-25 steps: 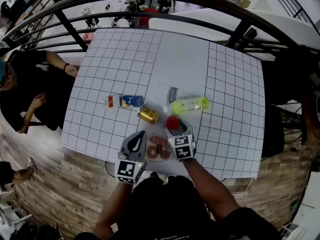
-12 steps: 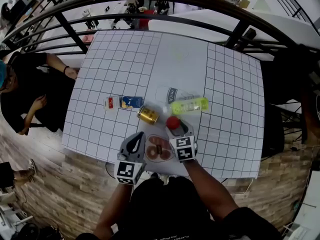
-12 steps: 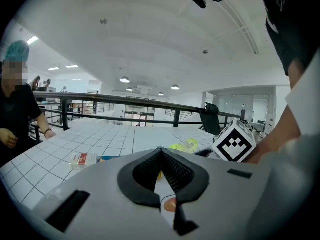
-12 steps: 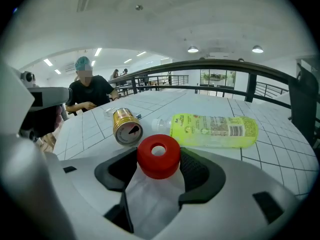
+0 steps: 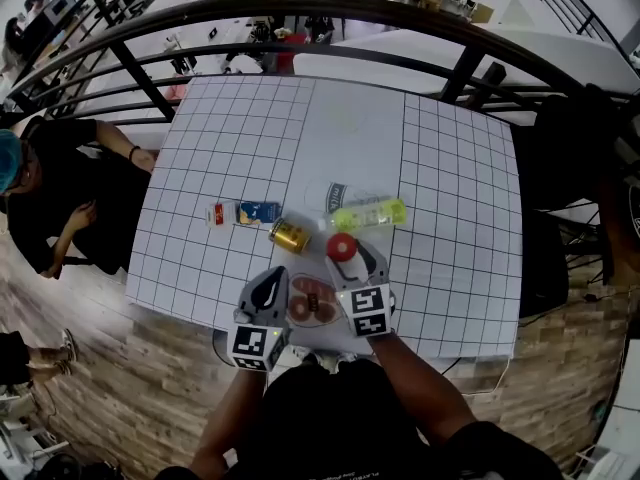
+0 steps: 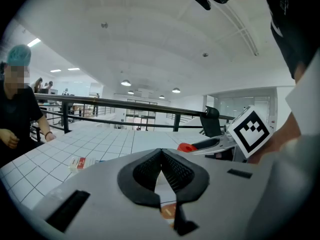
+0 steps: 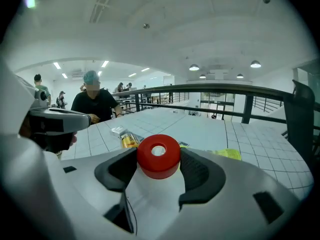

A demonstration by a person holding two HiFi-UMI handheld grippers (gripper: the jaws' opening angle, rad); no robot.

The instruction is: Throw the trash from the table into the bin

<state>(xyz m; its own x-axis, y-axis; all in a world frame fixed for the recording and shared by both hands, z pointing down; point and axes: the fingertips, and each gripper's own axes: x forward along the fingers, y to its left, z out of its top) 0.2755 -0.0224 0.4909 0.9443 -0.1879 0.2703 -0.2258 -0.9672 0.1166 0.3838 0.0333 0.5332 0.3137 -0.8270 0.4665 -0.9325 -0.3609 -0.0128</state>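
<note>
red cap (image 7: 158, 155) between right gripper (image 5: 343, 252) jaws

- You hold two grippers at the lower centre of the frame: the left gripper (image 5: 274, 276) and the right gripper (image 5: 343, 253).
- One counter (image 5: 240, 128).
- One gold can (image 5: 290, 235).
- One yellow-green bottle (image 5: 372, 213).
- One clear pack marked "milk" (image 5: 337, 195).
- One red round piece (image 5: 340, 245).
- One blue carton (image 5: 258, 212), and one red-and-white pack (image 5: 217, 214) at its left end.
- One snack packet (image 5: 312, 304).
- One person (image 5: 60, 198) at the left edge.
</note>
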